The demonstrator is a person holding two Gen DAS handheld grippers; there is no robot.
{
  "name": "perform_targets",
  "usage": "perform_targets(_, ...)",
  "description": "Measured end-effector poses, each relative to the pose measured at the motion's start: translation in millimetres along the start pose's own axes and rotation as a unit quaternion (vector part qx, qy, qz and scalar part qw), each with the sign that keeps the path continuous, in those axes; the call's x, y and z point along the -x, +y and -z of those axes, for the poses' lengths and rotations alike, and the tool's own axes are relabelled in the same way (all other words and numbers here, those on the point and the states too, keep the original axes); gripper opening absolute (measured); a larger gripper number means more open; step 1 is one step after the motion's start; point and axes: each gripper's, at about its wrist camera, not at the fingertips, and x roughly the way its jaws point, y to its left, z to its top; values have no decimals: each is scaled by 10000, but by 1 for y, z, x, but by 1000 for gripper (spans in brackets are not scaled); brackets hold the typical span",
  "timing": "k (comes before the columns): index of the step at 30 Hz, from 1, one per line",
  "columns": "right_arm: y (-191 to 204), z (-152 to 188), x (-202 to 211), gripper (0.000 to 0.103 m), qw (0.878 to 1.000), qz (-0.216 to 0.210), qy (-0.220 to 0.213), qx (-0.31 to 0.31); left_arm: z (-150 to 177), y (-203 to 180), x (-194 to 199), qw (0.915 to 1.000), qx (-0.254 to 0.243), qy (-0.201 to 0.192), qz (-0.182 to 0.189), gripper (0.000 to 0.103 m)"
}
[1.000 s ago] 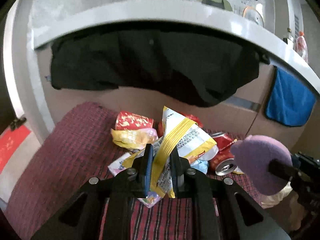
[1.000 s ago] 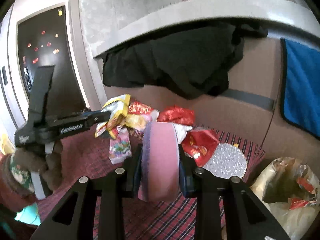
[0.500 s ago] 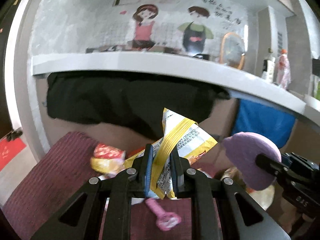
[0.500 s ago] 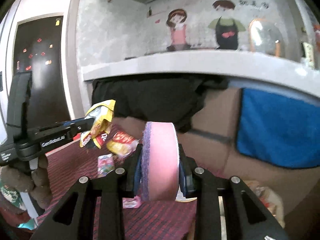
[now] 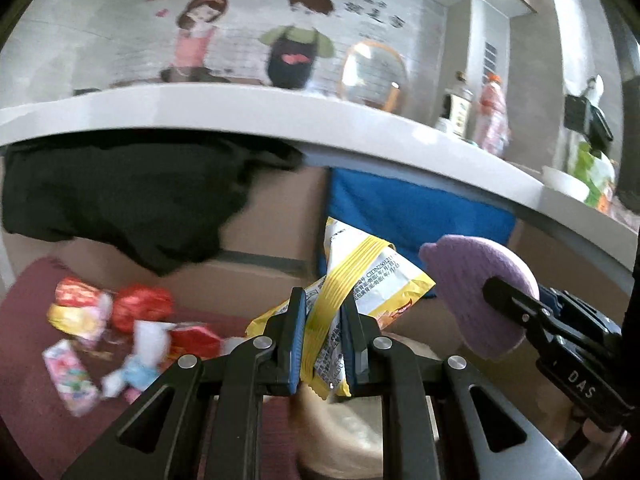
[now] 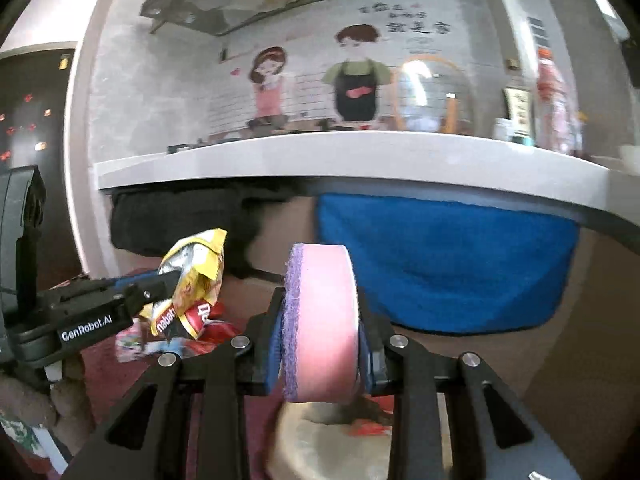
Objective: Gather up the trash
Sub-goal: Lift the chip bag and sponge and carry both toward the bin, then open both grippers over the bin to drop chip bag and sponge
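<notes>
The left tongs [image 5: 322,334] are clenched on a yellow and white snack wrapper [image 5: 360,276]. Its white panel carries fine black print; a code beginning "CIDN2501" can be made out, the rest is too small to read. In the right wrist view the same wrapper [image 6: 192,280] shows a red patch with white letters, upside down and only partly legible, and the body of the left tongs [image 6: 86,326] reads "GenRobot.AI".

The right tongs [image 6: 320,340] grasp a pink sponge [image 6: 320,320] with a purple scouring face, held on edge between the pads. From the left wrist view the purple face of the sponge [image 5: 476,288] stands just right of the wrapper, and the arm of the right tongs [image 5: 532,320] bears the letters "DAS".

Both tongs point slightly downward and sit side by side, close together. Below their fingers lies the pale, blurred mouth of a bag [image 6: 320,440] with red scraps inside.

More wrappers [image 5: 116,328], red, yellow, pink and white, lie scattered on a dark red cloth [image 5: 24,400] at lower left, blurred.

Behind runs a white counter [image 6: 360,160] with a blue towel [image 6: 440,264] and a black cloth [image 5: 120,200] hanging under its edge. The wall [image 6: 160,80] above shows two cartoon figures and Chinese characters too blurred to read.
</notes>
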Motion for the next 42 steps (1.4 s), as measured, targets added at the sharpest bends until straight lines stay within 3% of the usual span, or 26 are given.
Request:
perform_targets(5, -32, 16, -8, 28, 9996, 222, 80, -132, 18, -23, -33, 9995, -23, 235, 191, 17)
perform_targets(9, -52, 33, -25, 28, 9991, 246, 208, -281, 34, -30, -68, 9970, 35, 678, 385, 17)
perform_targets(17, -82, 70, -62, 28, 9953, 254, 584, -731, 57, -34, -115, 9932, 48, 1073, 451, 17)
perform_targets(32, -102, 140, -130, 28, 9785, 147, 1674, -1199, 108, -28, -170, 9815, 112, 1879, 338, 17)
perform_targets(39, -103, 149, -141, 28, 9732, 247, 1939, -1209, 121, -22, -191, 9752, 321, 2168, 316, 18)
perform_targets(41, -103, 151, -141, 28, 9707, 312, 2043, -1227, 124, -16, -193, 9743, 450, 2162, 436, 24)
perform_targets(42, -102, 152, -142, 28, 9703, 308, 2055, -1241, 124, -11, -194, 9727, 552, 2181, 572, 33)
